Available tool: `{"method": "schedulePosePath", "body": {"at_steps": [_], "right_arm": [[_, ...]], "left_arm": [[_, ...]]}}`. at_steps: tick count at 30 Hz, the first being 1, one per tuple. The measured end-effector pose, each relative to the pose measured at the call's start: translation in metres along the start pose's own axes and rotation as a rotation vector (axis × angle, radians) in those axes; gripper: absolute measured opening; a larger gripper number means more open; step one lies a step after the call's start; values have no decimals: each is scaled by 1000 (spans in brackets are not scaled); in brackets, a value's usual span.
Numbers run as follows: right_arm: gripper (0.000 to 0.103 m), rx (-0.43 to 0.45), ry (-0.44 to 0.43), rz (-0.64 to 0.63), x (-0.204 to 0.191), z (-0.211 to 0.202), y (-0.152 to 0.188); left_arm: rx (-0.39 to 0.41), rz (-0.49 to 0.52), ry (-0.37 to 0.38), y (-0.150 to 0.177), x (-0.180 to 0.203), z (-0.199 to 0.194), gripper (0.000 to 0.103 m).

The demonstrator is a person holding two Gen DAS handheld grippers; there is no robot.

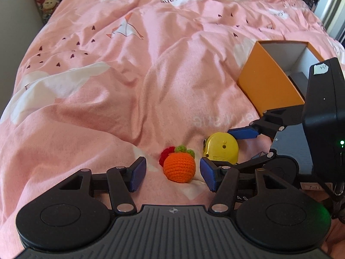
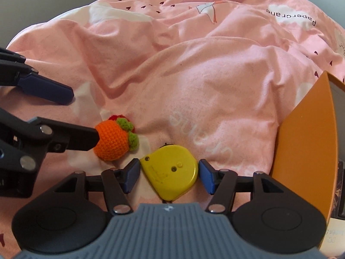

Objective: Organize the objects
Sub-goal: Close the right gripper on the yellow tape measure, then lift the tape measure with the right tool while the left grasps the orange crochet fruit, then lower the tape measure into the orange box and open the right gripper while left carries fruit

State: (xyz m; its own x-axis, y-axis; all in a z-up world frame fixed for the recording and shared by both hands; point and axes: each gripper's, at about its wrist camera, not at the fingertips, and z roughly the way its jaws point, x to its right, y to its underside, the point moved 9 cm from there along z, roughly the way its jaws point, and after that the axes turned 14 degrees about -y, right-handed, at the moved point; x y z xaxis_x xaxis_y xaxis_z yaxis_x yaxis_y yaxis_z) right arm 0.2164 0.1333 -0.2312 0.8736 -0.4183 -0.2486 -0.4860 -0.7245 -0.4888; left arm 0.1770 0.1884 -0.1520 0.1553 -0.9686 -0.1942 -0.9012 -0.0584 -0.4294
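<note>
In the left wrist view, the left claw (image 1: 173,176) is held spread around one crocheted orange (image 1: 179,167) on the bed (image 1: 107,75); one red piece (image 1: 165,154) is seen behind it. One box (image 1: 266,82) stands to the right.

In the right wrist view, the right claw (image 2: 168,177) is spread about one yellow tape measure (image 2: 170,171), pads just beside it. A clash of the two claws could be caused by their closeness; the orange could roll off on the soft cover.

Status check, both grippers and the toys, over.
Left gripper open around crochet orange. Right gripper open, straddling yellow tape measure. Orange box open beside them. Nothing blocking.
</note>
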Motion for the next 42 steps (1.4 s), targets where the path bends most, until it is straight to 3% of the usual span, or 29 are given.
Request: {"method": "schedulePosePath", "body": {"at_steps": [6, 9, 12, 18, 25, 28, 33, 36, 42], "right_arm": [[60, 11, -10, 3, -1, -9, 1], [60, 23, 32, -49, -4, -22, -1], [60, 65, 84, -97, -4, -44, -4], [60, 171, 111, -112, 5, -94, -19], [60, 288, 109, -12, 35, -151, -25], [60, 320, 131, 29, 52, -172, -22], [60, 323, 195, 94, 87, -187, -8], [60, 322, 190, 156, 108, -188, 3], [60, 302, 152, 269, 146, -182, 19]], "left_arm": [[-38, 78, 9, -2, 6, 10, 67], [-43, 94, 8, -2, 7, 12, 67], [-49, 103, 9, -4, 8, 12, 67], [-70, 133, 3, -7, 15, 21, 66], [-116, 167, 17, -8, 28, 42, 65], [-131, 189, 5, -9, 31, 54, 60], [-162, 196, -20, -9, 30, 68, 54], [-182, 223, -47, -3, 31, 74, 47], [-106, 114, -31, -14, 20, 58, 46]]}}
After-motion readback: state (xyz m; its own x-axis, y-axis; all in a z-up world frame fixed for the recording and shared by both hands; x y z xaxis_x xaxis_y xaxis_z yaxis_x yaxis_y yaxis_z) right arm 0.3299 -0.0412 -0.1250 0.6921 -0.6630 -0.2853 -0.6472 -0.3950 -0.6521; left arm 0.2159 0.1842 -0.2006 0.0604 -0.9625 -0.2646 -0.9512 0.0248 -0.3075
